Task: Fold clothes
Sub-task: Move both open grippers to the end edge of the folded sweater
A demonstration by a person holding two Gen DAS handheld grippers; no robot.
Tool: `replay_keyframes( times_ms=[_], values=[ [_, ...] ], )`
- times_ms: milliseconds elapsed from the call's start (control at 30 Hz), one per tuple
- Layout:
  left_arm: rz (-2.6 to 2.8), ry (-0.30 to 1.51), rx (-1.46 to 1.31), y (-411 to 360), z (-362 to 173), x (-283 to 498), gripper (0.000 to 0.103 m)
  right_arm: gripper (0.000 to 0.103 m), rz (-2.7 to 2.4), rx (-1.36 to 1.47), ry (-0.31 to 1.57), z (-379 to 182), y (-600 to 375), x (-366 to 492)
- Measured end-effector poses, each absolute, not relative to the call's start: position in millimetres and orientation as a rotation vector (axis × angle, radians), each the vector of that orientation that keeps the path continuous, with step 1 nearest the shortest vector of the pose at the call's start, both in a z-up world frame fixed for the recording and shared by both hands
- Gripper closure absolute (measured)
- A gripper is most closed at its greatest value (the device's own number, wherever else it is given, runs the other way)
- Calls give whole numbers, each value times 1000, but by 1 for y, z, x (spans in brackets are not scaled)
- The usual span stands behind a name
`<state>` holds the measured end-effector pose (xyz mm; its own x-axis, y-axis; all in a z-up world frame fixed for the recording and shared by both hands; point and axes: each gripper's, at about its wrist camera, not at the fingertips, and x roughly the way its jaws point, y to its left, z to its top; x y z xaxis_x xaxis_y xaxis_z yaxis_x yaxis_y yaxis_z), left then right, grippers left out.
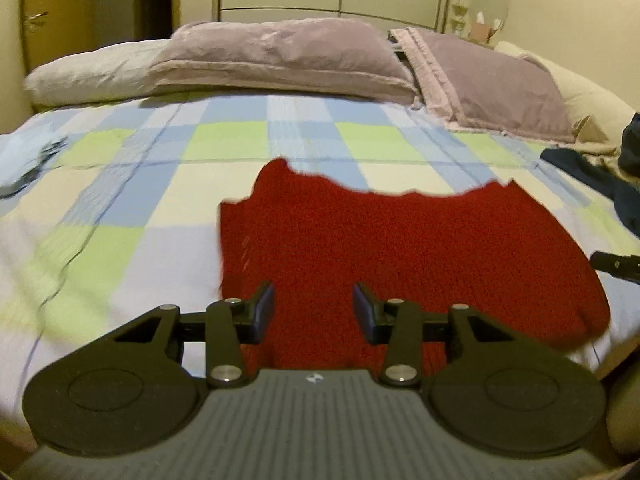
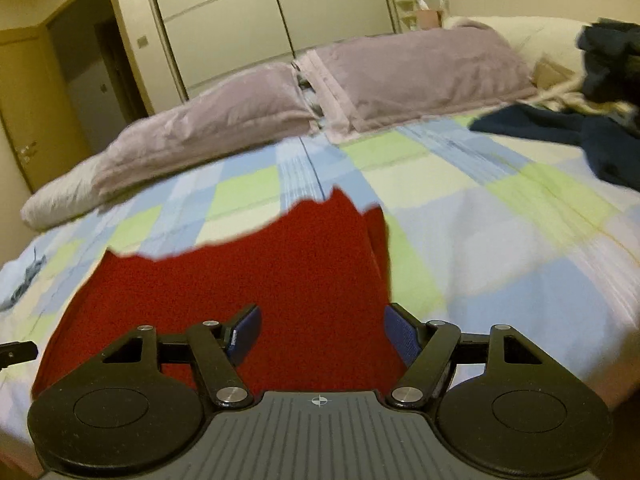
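Note:
A red knitted garment [image 1: 400, 248] lies flat on the checked bedspread [image 1: 140, 200], its far edge ragged and its left side folded over. My left gripper [image 1: 314, 314] hangs over the garment's near left part, jaws apart, with no cloth pinched between the pads. In the right wrist view the same red garment [image 2: 260, 280] fills the lower left. My right gripper [image 2: 322, 334] is above its near right corner, jaws wide, the right pad [image 2: 402, 336] level with the garment's right edge. Each view shows the tip of the other gripper at its side edge.
Two lilac pillows [image 1: 280, 56] and white ones lie at the head of the bed. Dark blue clothes [image 2: 580, 132] are piled at the right. A small grey-blue item [image 1: 36, 168] lies far left. A wardrobe [image 2: 280, 12] and a door [image 2: 32, 100] stand behind.

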<state>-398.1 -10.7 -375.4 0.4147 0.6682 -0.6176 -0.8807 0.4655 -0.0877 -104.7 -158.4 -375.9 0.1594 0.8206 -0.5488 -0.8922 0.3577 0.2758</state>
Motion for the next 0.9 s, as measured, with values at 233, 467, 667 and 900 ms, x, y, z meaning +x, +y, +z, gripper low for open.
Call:
replay_keyframes(
  times_ms=[233,467,667,900],
  values=[
    [1049,616,-600,59,-411,-373,74,81,1273,-253,782,-414,-86,-65],
    [1062,841,-757,78,-358,-368,74,81,1154,-543,1057,-372,-50,-59],
    [1085,849,-802,75,-282,-371,69,79,1175,-601,1189,-288,-36,-53],
    [1307,740,-888,49,-238,-349,69,41,1427,-785,1104,-252,14,-36]
  ],
)
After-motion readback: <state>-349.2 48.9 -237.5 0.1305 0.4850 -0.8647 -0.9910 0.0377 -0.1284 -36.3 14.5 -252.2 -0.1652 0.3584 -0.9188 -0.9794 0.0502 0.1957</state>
